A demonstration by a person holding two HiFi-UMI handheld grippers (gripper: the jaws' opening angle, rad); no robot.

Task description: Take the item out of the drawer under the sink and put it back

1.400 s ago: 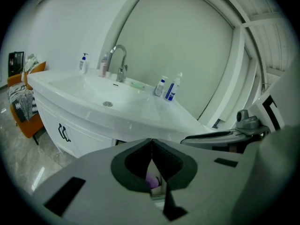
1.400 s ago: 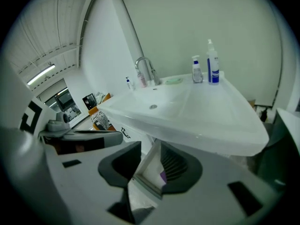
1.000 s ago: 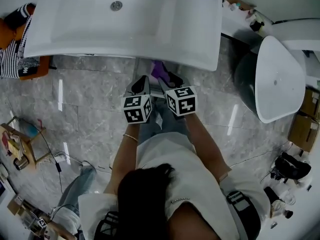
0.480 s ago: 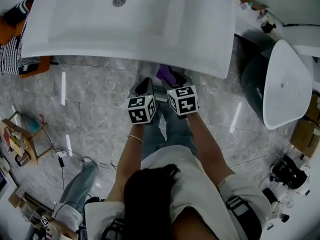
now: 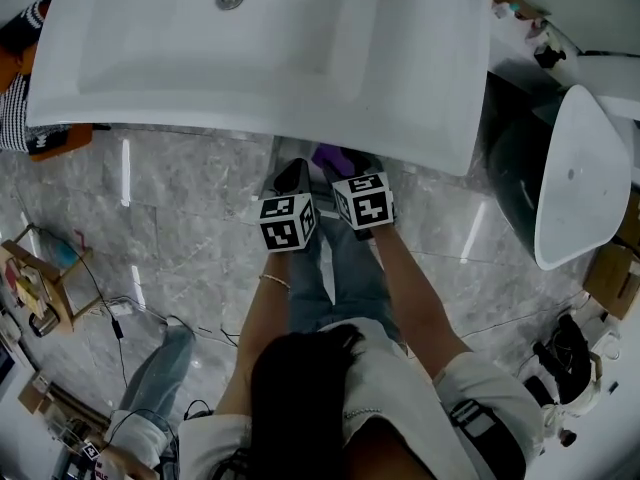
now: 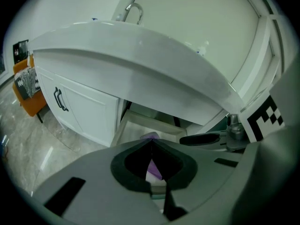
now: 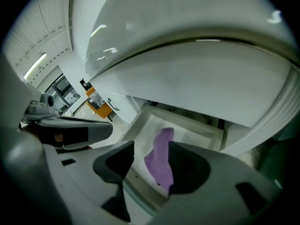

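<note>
Sink (image 5: 300, 58) fills more of the head view than a second ago, and its front edge now sits nearer the left claw (image 5: 292, 176) and right claw (image 5: 350, 163). The open drawer (image 7: 180, 114) lies beneath it. Right claw has just been spreading, jaws apart and pressing nothing; left claw is pressed together, empty. Purple cloth (image 7: 161, 158) lies in the drawer, seen through the right claw's gap.

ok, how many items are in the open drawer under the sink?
1. A purple cloth is in the drawer, near its front in the right gripper view. The sink overhangs the drawer's back part, so more could be hidden there.
</note>
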